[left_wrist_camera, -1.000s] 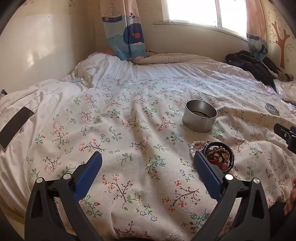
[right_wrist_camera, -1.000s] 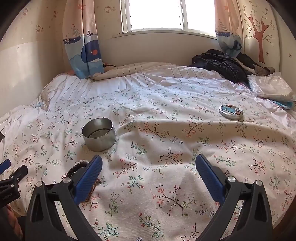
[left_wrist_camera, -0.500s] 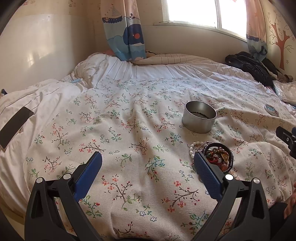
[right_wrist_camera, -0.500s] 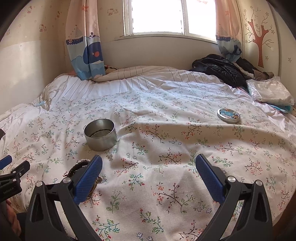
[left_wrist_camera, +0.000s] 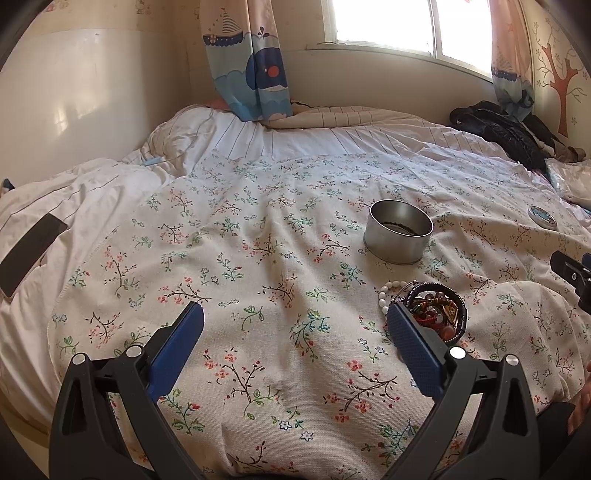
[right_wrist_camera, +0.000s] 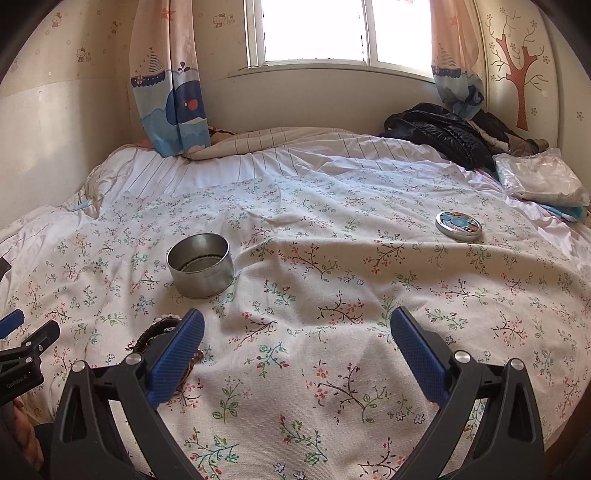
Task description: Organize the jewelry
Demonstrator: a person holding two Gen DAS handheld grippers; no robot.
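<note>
You are working over a bed (right_wrist_camera: 332,229) spread with a floral sheet, under a sunlit window (right_wrist_camera: 314,29) with whale-print curtains (right_wrist_camera: 170,92). Your left gripper (left_wrist_camera: 295,314) hangs just above the sheet with its jaws spread wide and nothing between them; the right gripper (right_wrist_camera: 295,317) is likewise released and empty. In the left wrist view the jewelry pile (left_wrist_camera: 432,310), a tangle of dark, red and white bead bracelets, lies on the sheet touching the far side of the right-hand blue pad, at about 3 o'clock from the jaws. The open round tin (left_wrist_camera: 399,232) stands upright beyond it, toward 1 o'clock, near the pile but apart from it. Its lid (right_wrist_camera: 458,226) lies flat well off toward 2 o'clock in the right wrist view. A dark jacket (right_wrist_camera: 439,133) is heaped at the far right corner of the bed, and a dark phone (left_wrist_camera: 29,251) rests at 9 o'clock.
</note>
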